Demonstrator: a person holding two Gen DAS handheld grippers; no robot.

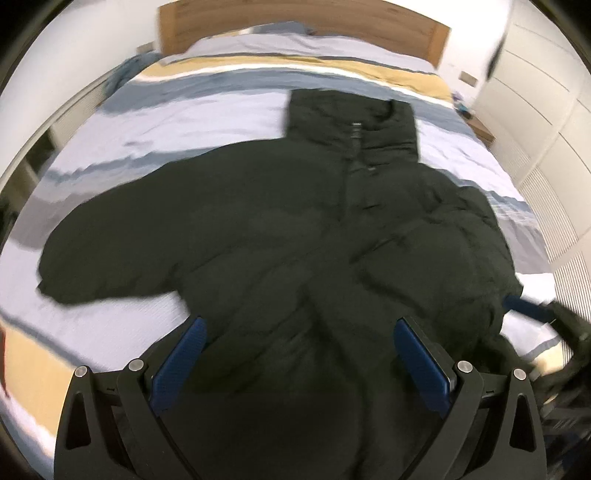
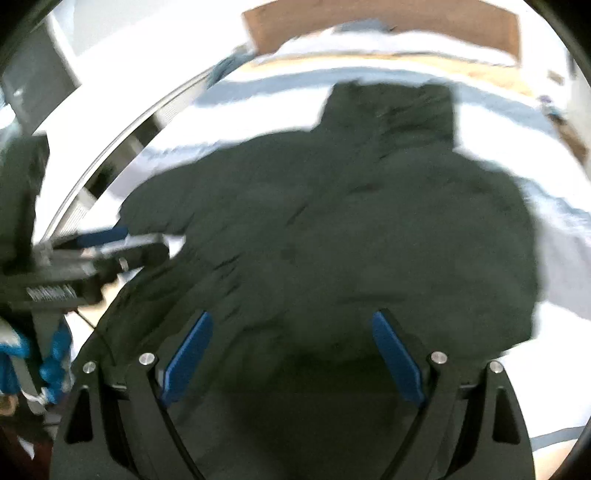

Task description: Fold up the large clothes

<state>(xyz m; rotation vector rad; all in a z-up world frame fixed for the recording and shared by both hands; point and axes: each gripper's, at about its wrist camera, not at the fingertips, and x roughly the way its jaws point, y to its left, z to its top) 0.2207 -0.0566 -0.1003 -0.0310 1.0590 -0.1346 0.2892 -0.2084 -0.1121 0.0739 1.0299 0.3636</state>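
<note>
A large black puffer jacket (image 1: 280,229) lies front up on the bed, collar (image 1: 351,122) toward the headboard. One sleeve (image 1: 110,240) stretches out to the left, and on the right the padding is bunched and folded in over the front. My left gripper (image 1: 299,328) hovers open over the jacket's lower hem, its blue pads (image 1: 184,354) wide apart. My right gripper (image 2: 291,319) is open too, above the same jacket (image 2: 351,221), with nothing pinched. Each gripper shows in the other's view: the right gripper (image 1: 528,308) at the right hem, the left gripper (image 2: 107,240) at the left.
The bed (image 1: 155,122) has a white, grey-blue and yellow striped cover and a wooden headboard (image 1: 295,22). White wardrobe doors (image 1: 535,110) stand along the right, with a small wooden nightstand (image 1: 480,129) beside the bed. Both views are motion-blurred.
</note>
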